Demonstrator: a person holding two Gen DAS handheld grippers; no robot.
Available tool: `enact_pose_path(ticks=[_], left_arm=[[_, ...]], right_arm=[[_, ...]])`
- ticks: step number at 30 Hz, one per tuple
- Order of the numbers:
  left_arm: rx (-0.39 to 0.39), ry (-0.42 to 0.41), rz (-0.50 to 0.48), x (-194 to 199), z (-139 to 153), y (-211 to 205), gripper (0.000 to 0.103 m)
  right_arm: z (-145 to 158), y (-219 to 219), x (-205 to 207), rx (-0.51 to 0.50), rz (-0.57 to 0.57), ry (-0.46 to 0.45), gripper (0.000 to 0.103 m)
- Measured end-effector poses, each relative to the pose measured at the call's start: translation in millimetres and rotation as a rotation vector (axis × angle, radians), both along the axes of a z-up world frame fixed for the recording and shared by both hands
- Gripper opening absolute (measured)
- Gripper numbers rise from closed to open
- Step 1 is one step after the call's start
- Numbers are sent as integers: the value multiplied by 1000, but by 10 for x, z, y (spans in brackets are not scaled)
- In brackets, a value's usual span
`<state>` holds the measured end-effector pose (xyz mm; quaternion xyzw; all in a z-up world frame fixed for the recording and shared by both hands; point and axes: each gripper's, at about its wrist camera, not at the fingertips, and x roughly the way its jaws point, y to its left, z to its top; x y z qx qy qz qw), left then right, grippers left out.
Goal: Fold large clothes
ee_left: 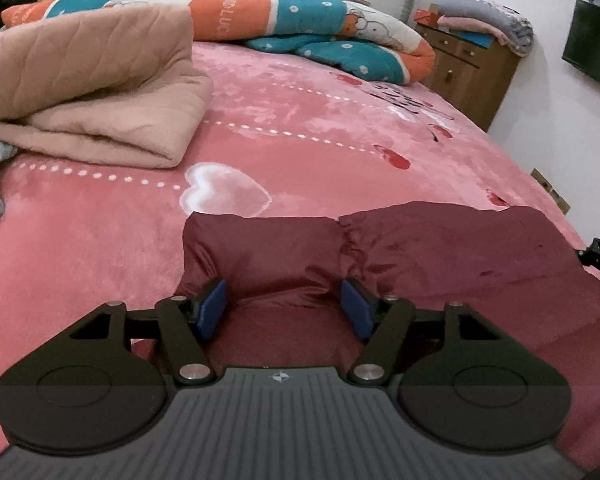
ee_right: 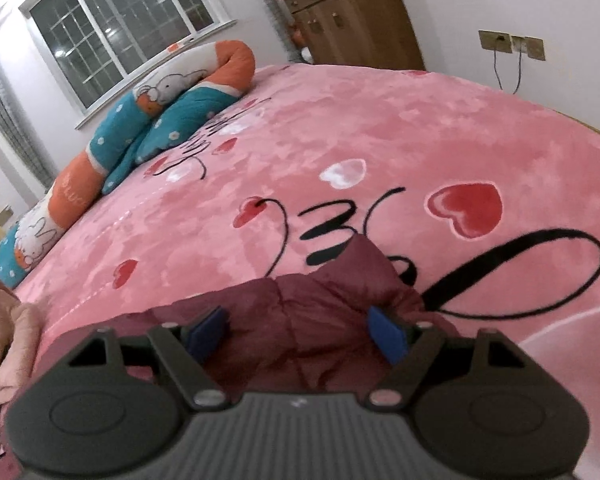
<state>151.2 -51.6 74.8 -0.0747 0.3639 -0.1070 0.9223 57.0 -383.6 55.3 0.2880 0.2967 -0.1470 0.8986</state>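
A dark maroon padded garment (ee_left: 440, 248) lies on the near part of a pink bed cover (ee_left: 300, 120) printed with hearts. My left gripper (ee_left: 284, 306) hovers low over the garment's left end with its jaws wide; a puffy fold bulges between the blue pads (ee_left: 212, 308), which do not visibly squeeze it. In the right wrist view the same garment (ee_right: 320, 292) ends in a raised corner on the pink cover (ee_right: 380, 120). My right gripper (ee_right: 300, 334) also stands wide, with maroon fabric lying between its pads (ee_right: 388, 338).
A folded beige quilt (ee_left: 92, 92) lies on the bed to the left. A rolled orange and teal quilt (ee_left: 300, 20) runs along the far side under the window. Past the bed's far right corner is a wooden cabinet (ee_left: 468, 68), with a wall screen (ee_left: 592, 48) to its right.
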Motion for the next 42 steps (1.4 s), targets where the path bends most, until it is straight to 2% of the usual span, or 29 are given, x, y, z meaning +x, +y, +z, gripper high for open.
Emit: enact_pose_path(ticks=[6, 12, 19, 22, 24, 27, 29, 32, 35, 39, 42], left_arm=[[-9, -10, 19, 5, -118, 30, 96], [-21, -24, 20, 29, -227, 43, 100], [-10, -38, 25, 10, -222, 14, 101], [1, -39, 29, -15, -159, 16, 99], [-5, -43, 32, -49, -85, 38, 95], [-75, -59, 53, -142, 77, 119, 94], [-90, -90, 57, -238, 217, 124, 95], [-61, -130, 21, -396, 437, 39, 95], [-30, -134, -2, -541, 607, -72, 97], [-15, -127, -32, -745, 746, -175, 99], [-35, -119, -53, -902, 805, -180, 99]], right_arm=[[-123, 58, -1, -59, -29, -26, 80], [-199, 114, 33, -118, -31, -31, 82], [-192, 140, 33, -141, -32, -36, 84], [-147, 147, -5, -139, -44, -42, 87], [-75, 161, -79, -132, -73, -51, 90], [94, 178, -283, -86, -105, -124, 97], [205, 222, -388, -86, -115, -150, 97], [349, 351, -537, -96, -107, -182, 97], [451, 540, -647, -113, -74, -186, 97], [549, 842, -820, -164, -33, -181, 97], [578, 956, -967, -161, -17, -166, 97]])
